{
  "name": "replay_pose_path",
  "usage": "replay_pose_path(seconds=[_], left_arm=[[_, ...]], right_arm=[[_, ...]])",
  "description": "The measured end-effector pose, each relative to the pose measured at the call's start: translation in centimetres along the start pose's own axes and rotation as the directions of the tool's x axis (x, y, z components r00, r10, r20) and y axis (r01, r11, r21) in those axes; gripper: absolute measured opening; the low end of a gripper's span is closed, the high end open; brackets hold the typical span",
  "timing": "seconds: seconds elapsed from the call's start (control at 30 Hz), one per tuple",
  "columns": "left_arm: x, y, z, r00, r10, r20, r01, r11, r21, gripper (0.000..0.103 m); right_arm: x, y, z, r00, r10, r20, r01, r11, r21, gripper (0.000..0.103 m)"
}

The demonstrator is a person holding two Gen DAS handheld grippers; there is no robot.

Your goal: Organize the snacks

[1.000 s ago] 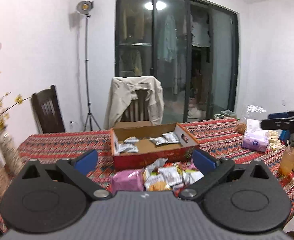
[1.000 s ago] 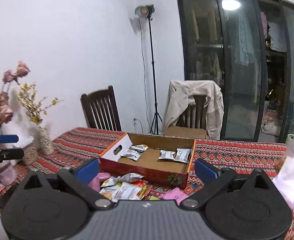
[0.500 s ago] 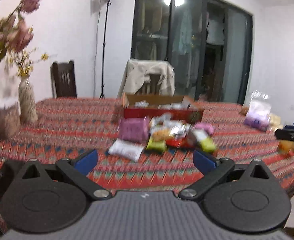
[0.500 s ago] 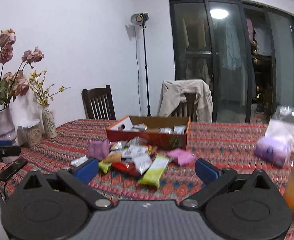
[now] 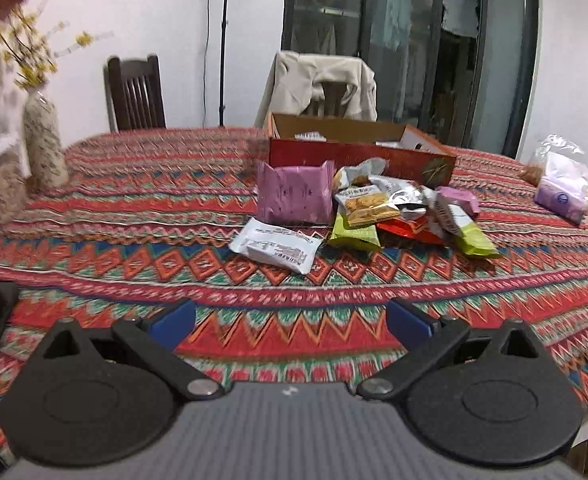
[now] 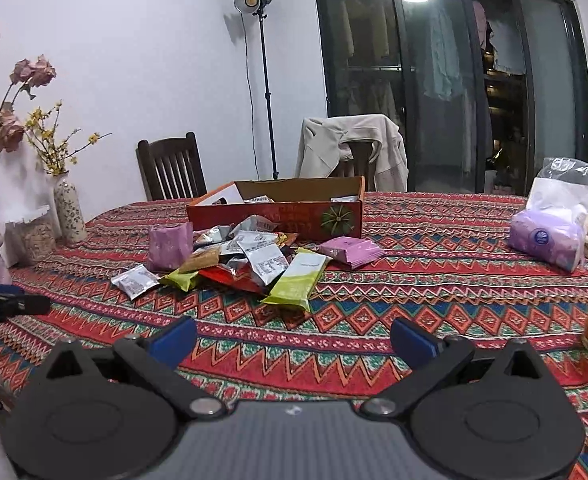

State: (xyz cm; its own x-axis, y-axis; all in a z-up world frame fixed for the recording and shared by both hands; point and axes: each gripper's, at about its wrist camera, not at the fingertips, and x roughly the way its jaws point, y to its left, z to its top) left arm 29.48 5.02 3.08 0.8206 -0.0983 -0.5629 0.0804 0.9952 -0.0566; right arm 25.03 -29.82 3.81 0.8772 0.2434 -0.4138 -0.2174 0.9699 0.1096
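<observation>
**Both tongs spread, snacks ahead**

The left gripper and right gripper hover spread and empty. The snacks lie piled just before the box. Best approach low, pinching one edge packet, such as the white packet.

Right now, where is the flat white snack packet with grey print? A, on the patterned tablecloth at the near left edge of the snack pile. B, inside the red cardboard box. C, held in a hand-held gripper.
A: the flat white snack packet lies on the patterned tablecloth, nearer than the red cardboard box.
</observation>
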Motion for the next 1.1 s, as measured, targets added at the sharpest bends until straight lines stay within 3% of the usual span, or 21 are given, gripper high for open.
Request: replay_pose_path(seconds=[0.13, 0.3, 0.4, 0.57, 0.63, 0.67, 0.77, 0.9, 1.0, 1.1], left_arm=[[4.6, 0.4, 1.7, 0.999, -0.015, -0.048, 0.012, 0.998, -0.062, 0.103], [10.3, 1.9, 4.4, 0.994, -0.015, -0.108, -0.013, 0.967, -0.254, 0.103], [12.7, 2.0, 5.4, 0.99, 0.032, -0.134, -0.071, 0.952, -0.297, 0.103], [15.3, 1.6, 6.2, 0.985, 0.115, -0.125, -0.148, 0.943, -0.298, 0.097], [15.7, 1.3, 6.3, 0.982, 0.155, -0.106, -0.18, 0.941, -0.288, 0.084], [15.7, 1.1, 6.3, 0.982, 0.16, -0.096, -0.181, 0.942, -0.281, 0.072], [15.4, 0.6, 6.1, 0.991, 0.118, -0.069, -0.132, 0.962, -0.24, 0.048], [14.6, -0.1, 5.1, 0.996, 0.074, -0.042, -0.079, 0.988, -0.134, 0.048], [13.7, -0.2, 4.5, 0.995, 0.09, -0.043, -0.094, 0.99, -0.109, 0.058], [13.2, -0.3, 4.0, 0.992, 0.117, -0.047, -0.121, 0.99, -0.078, 0.058]], right_arm=[[2.8, -0.1, 0.6, 0.999, 0.002, -0.032, -0.002, 1.0, 0.022, 0.103], [6.7, -0.1, 1.6, 0.997, 0.014, -0.071, -0.011, 0.999, 0.031, 0.103], [9.0, -0.3, 2.3, 0.996, 0.027, -0.081, -0.024, 0.999, 0.041, 0.103], [13.4, -0.7, 3.8, 0.994, 0.075, -0.084, -0.065, 0.992, 0.112, 0.101], [15.3, -0.8, 4.3, 0.991, 0.108, -0.078, -0.095, 0.984, 0.153, 0.1], [16.2, -0.8, 4.5, 0.99, 0.117, -0.074, -0.103, 0.981, 0.167, 0.1], [18.4, -1.1, 5.1, 0.989, 0.13, -0.073, -0.113, 0.973, 0.203, 0.089], [20.7, -2.5, 5.6, 0.983, 0.176, -0.047, -0.152, 0.935, 0.321, 0.074], [21.9, -3.0, 5.7, 0.982, 0.18, -0.054, -0.15, 0.925, 0.349, 0.074], [23.0, -2.5, 5.3, 0.979, 0.184, -0.086, -0.145, 0.93, 0.337, 0.072]])
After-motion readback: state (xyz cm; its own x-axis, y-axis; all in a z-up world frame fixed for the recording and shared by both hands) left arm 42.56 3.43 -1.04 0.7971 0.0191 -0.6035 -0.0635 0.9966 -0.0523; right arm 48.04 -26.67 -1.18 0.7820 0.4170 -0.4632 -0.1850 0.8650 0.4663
